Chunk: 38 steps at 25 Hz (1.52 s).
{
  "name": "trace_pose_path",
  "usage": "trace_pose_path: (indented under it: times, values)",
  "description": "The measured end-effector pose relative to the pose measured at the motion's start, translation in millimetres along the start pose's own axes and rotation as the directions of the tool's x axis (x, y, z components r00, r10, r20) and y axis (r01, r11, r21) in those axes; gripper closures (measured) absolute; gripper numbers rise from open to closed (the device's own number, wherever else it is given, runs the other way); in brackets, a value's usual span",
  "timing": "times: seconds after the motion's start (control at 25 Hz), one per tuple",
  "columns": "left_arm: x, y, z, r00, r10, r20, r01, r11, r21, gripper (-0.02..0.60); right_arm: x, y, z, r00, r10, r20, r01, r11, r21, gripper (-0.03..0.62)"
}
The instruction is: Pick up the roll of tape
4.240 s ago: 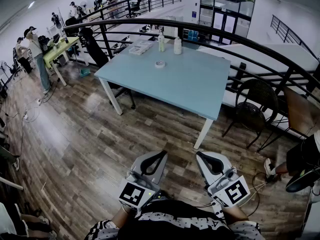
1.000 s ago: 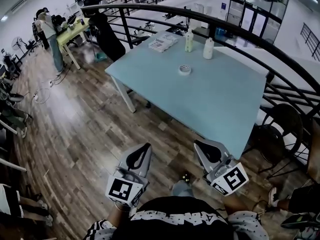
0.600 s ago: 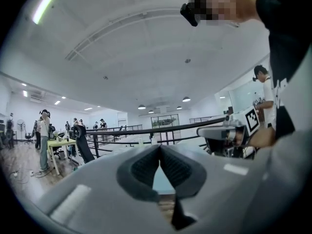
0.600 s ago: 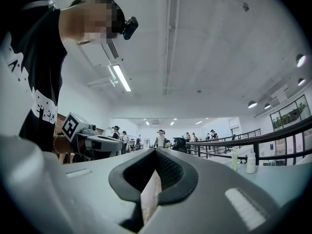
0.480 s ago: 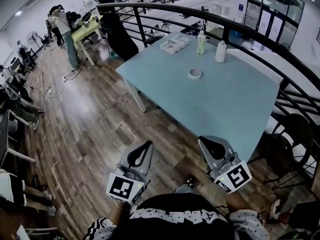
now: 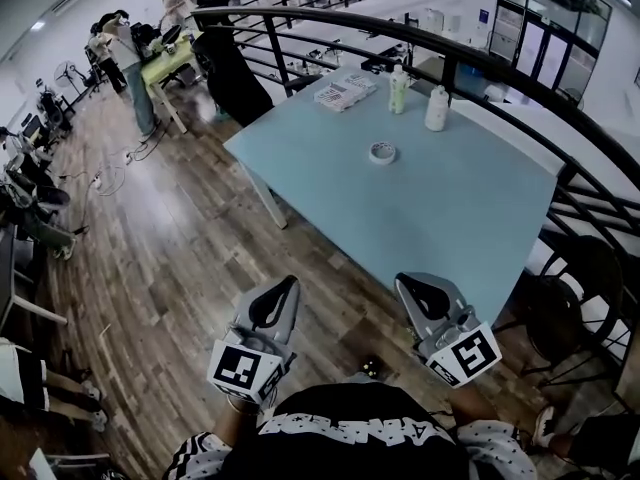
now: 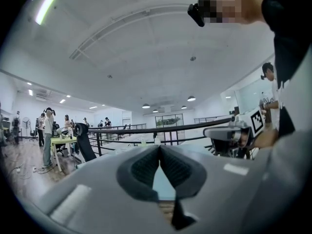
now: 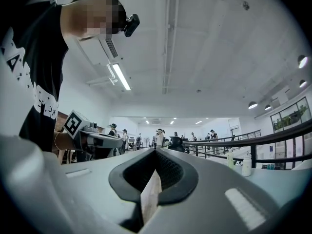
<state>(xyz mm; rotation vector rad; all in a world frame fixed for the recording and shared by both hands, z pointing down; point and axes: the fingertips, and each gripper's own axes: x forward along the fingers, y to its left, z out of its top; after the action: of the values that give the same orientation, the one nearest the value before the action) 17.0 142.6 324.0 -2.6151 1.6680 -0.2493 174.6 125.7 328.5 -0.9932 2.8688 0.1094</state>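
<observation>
The roll of tape is a small white ring lying flat on the light blue table, toward its far side. Both grippers hang over the wooden floor short of the table's near edge, well away from the roll. My left gripper is shut with nothing in it, its pads meeting at the tip. My right gripper, close to the table's near corner, is also shut and holds nothing. The roll does not show in either gripper view.
Two bottles and a flat packet stand at the table's far edge, in front of a black railing. A dark chair stands to the right. People stand by a green desk far left.
I have walked closer to the table, which now fills more of the head view, with its near corner just ahead of my grippers. Both grippers stay shut and keep level.
</observation>
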Motion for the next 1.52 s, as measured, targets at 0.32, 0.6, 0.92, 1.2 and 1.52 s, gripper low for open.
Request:
trace_pose_path:
  times: [0.32,0.6,0.92,1.2,1.52]
  values:
    - [25.5,-1.2,-3.1,0.999,0.02,-0.032,-0.02,1.0,-0.01,0.581,5.2,-33.6,-4.7,1.0,0.002,0.001,-0.002,1.0,0.003,0.589]
    - [39.1,-10.2,-0.7,1.0,0.014,0.006,-0.014,1.0,0.004,0.581,-0.1,-46.1,-10.5,1.0,0.009,-0.006,-0.008,1.0,0.017,0.589]
    - [61.8,11.4,-20.2,0.999,0.037,0.011,-0.036,0.999,-0.017,0.581,19.2,-65.6,-29.3,1.0,0.007,-0.029,-0.006,1.0,0.029,0.589]
    - [90.8,49.4,-21.0,0.999,0.04,-0.001,-0.04,0.997,-0.071,0.581,65.4,-81.5,-27.9,0.999,0.02,-0.039,-0.019,1.0,0.004,0.589]
    - [150.8,87.1,-17.7,1.0,-0.008,0.024,0.01,0.998,-0.056,0.581,109.7,-116.7,-34.0,0.998,-0.019,-0.055,0.019,1.0,-0.007,0.589]
